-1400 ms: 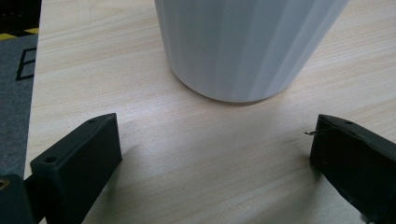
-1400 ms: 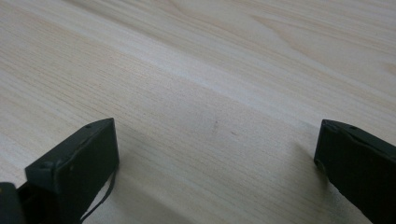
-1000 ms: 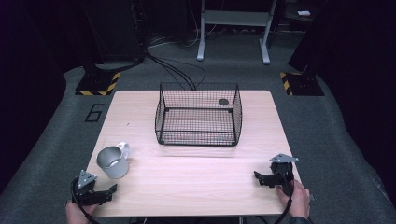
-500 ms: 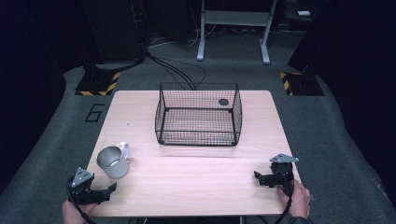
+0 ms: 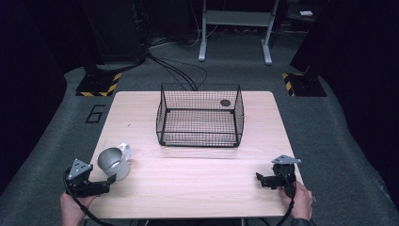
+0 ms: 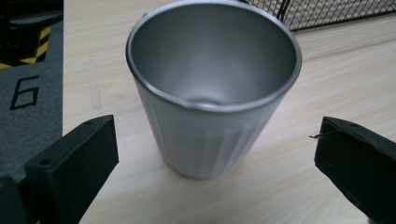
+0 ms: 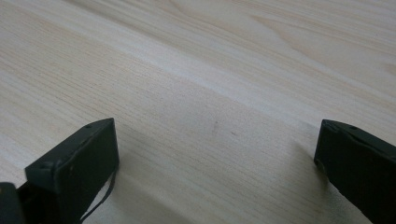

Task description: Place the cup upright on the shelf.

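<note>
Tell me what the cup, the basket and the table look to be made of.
Cup: probably stainless steel, brushed matte grey with a bright rolled rim and soft reflections inside.
Basket: black wire mesh, likely coated metal; the thin grid is see-through.
Table: pale wood or wood-look laminate, matte; grain lines show, but which one is unclear.

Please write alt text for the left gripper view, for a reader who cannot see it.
An upright, empty silver metal tumbler stands on a light wooden table, centred between the left gripper's two open black jaws, which do not touch it. A corner of a black wire mesh basket shows at top right, and grey floor marked "6" at left.
</note>
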